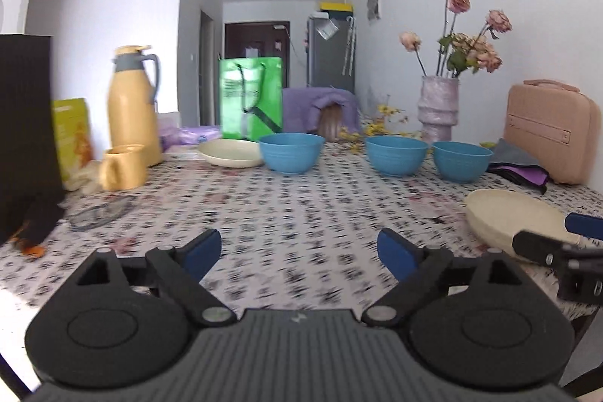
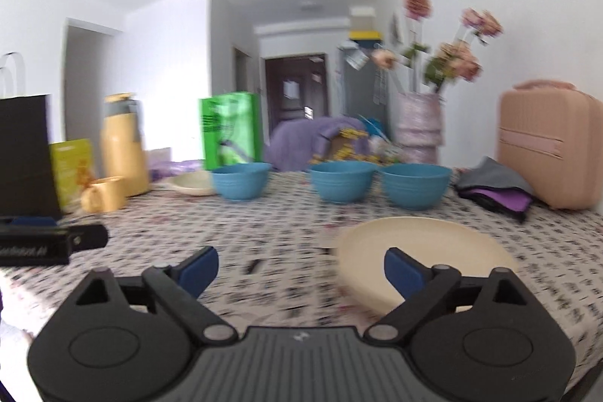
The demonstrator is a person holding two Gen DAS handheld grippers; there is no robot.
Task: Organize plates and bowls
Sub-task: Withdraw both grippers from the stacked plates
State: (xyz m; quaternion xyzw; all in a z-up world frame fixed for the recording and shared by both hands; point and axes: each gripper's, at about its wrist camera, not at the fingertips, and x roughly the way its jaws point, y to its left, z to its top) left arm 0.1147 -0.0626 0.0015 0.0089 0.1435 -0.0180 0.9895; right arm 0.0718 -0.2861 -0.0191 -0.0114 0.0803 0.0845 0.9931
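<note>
Risk here is the near plate (image 2: 422, 251) skidding on the table (image 1: 301, 198) if I nudge its rim with my right gripper (image 2: 301, 270), since both it and the left gripper (image 1: 299, 251) have jaws spread and empty, bowls (image 1: 395, 153) well beyond.

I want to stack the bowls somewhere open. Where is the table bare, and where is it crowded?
Bare: the cloth between the three blue bowls and the left gripper, left of the near cream plate. Crowded: the far edge, from the yellow jug and mug to the vase and pink case.
</note>
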